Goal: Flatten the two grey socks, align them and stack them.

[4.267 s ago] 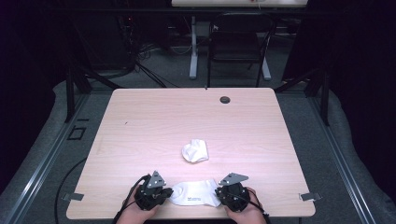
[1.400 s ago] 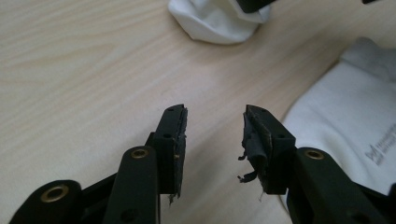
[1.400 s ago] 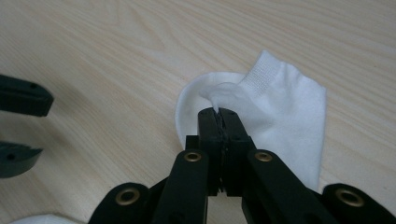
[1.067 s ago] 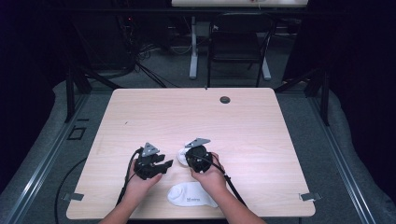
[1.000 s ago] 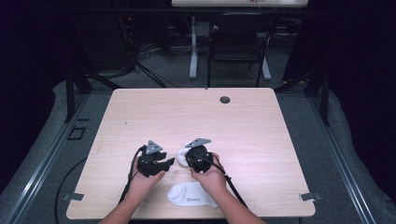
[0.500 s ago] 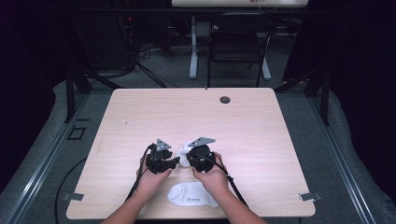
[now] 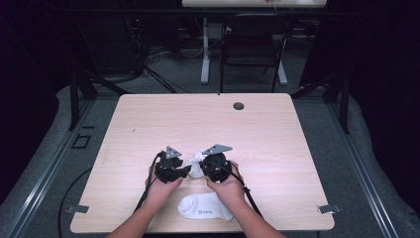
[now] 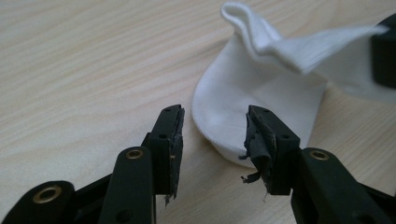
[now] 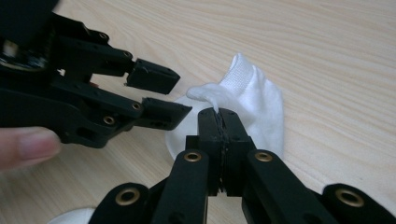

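A small white sock (image 7: pixel 196 166) lies crumpled on the wooden table (image 7: pixel 148 124), between my two grippers. My right gripper (image 7: pixel 204 166) is shut on a fold of the sock's edge (image 9: pixel 205 92) and holds that part up off the wood. In the right gripper view its jaws (image 9: pixel 219 114) are pressed together on the cloth. My left gripper (image 7: pixel 187 171) is open and comes in from the left. In the left gripper view its jaws (image 8: pixel 215 122) stand either side of the sock's rounded lower edge (image 8: pixel 252 88), apart from the cloth.
A second white sock (image 7: pixel 205 207) lies flat near the table's front edge, between the person's forearms. A dark round grommet (image 7: pixel 238 106) sits near the far edge. A chair (image 7: pixel 252 44) and desk legs stand beyond the table.
Four seconds ago both grippers were at the flat sock by the front edge. Over the last second the left gripper has edged right toward the crumpled sock, which the right gripper keeps pinched.
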`<state>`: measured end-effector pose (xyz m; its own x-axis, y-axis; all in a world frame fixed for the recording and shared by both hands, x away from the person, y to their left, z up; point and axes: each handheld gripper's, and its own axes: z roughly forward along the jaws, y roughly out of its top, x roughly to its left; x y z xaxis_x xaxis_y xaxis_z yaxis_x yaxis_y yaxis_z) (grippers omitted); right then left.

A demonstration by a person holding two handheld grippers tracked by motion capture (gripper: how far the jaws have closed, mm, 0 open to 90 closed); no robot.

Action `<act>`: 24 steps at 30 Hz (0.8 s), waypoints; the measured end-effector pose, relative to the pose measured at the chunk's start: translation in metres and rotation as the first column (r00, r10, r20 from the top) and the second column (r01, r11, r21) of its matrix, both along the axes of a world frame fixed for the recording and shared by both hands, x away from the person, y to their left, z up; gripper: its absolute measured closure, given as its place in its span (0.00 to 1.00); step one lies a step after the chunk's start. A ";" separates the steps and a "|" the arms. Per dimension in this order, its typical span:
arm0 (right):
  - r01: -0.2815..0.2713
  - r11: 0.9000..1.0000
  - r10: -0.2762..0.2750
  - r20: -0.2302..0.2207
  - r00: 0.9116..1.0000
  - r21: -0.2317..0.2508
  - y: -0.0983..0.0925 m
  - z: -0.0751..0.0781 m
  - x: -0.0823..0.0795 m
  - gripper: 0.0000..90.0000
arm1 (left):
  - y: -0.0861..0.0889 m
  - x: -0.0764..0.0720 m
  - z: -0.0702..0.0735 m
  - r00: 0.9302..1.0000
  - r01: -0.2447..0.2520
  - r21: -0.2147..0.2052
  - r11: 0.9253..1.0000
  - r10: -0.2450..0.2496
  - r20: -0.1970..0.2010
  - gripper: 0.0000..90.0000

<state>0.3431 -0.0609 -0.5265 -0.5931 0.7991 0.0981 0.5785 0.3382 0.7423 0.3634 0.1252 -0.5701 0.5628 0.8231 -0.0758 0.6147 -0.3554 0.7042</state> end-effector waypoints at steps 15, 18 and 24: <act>0.050 0.999 -0.051 0.012 0.999 0.019 -0.025 0.009 -0.002 1.00 | 0.008 -0.006 -0.004 1.000 0.021 0.047 0.999 -0.020 -0.014 0.96; 0.058 0.998 -0.058 0.019 0.998 0.018 -0.032 0.010 -0.003 0.99 | 0.011 -0.006 -0.004 1.000 0.015 0.048 0.999 -0.014 -0.014 0.98; 0.073 0.997 -0.073 0.014 0.997 0.015 -0.045 0.008 -0.007 1.00 | 0.016 -0.006 -0.003 1.000 0.016 0.046 0.999 -0.015 -0.021 0.99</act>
